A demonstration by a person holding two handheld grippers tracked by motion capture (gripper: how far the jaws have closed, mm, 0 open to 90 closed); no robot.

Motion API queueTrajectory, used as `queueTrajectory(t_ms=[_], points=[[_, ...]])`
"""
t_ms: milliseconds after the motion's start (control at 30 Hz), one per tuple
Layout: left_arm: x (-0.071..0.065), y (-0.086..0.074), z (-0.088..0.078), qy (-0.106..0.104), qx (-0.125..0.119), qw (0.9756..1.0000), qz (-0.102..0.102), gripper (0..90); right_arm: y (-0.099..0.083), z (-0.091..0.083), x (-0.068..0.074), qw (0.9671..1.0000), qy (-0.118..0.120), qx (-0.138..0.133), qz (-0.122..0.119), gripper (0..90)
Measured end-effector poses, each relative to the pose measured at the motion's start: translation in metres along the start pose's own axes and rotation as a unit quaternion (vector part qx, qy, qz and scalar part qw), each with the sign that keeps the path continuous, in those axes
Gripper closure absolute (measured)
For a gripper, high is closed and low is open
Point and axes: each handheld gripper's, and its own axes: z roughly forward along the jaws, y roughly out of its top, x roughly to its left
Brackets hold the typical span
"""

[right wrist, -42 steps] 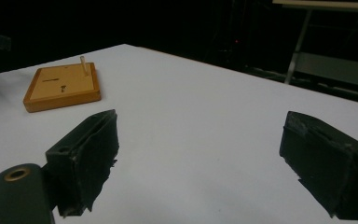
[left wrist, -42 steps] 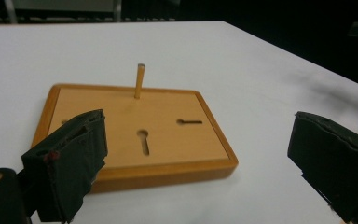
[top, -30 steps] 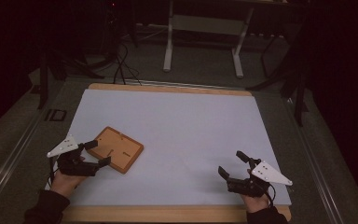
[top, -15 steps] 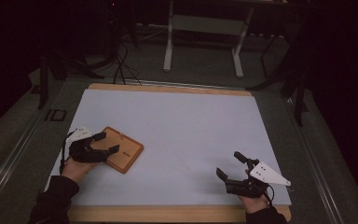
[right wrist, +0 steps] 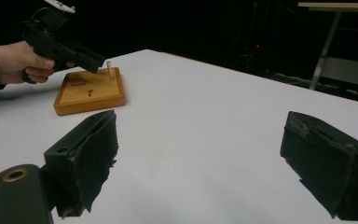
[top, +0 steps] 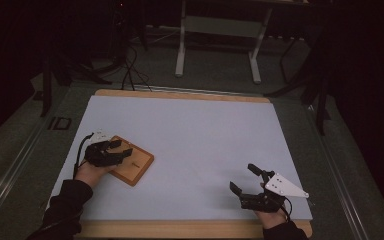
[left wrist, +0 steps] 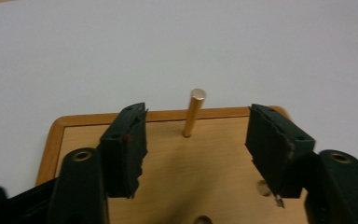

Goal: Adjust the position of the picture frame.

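A square wooden board lies at the mat's left. From its far part a brass peg rises upright, with small holes nearer to me. My left gripper hovers open over the board. In the left gripper view its jaws frame the peg, which stands just beyond the tips, untouched. The right gripper view has the board, the peg and the left gripper far off at the upper left. My right gripper rests open and empty near the front right, and its jaws span bare mat.
A white mat covers the wood-edged table. Behind the table stands a metal frame's legs, and cables lie on the dark floor. A grooved rail runs along the table's left side.
My left gripper has moved right and forward from beside the board's left edge to above the board, toward the peg. The right gripper has stayed put.
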Motion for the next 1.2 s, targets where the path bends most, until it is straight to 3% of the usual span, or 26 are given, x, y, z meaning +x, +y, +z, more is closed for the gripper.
queueTrajectory(t_ms=[300,433,567,767,967,1200], points=[[-0.001,0.002,0.013,0.018,0.019,0.9996,0.010,57.2,-0.001,0.002,-0.001,1.0000,0.005,0.006,0.004,12.2],[0.000,0.002,0.017,0.011,0.024,0.9996,0.004,66.3,-0.002,0.002,-0.001,1.0000,0.005,0.006,0.005,12.2],[-0.002,0.002,0.022,0.007,0.034,0.9993,0.016,72.8,-0.002,0.002,-0.001,0.9999,0.005,0.007,0.006,12.2],[-0.004,-0.001,0.024,0.016,0.021,0.9993,0.027,82.4,-0.002,0.002,-0.001,0.9999,0.005,0.009,0.008,12.2],[-0.006,-0.004,0.024,0.025,0.010,0.9989,0.039,85.0,-0.002,0.002,-0.002,0.9999,0.008,0.010,0.008,12.1],[-0.010,-0.001,0.023,0.035,0.022,0.9982,0.043,85.9,-0.002,0.001,-0.002,0.9998,0.012,0.010,0.011,11.5]])
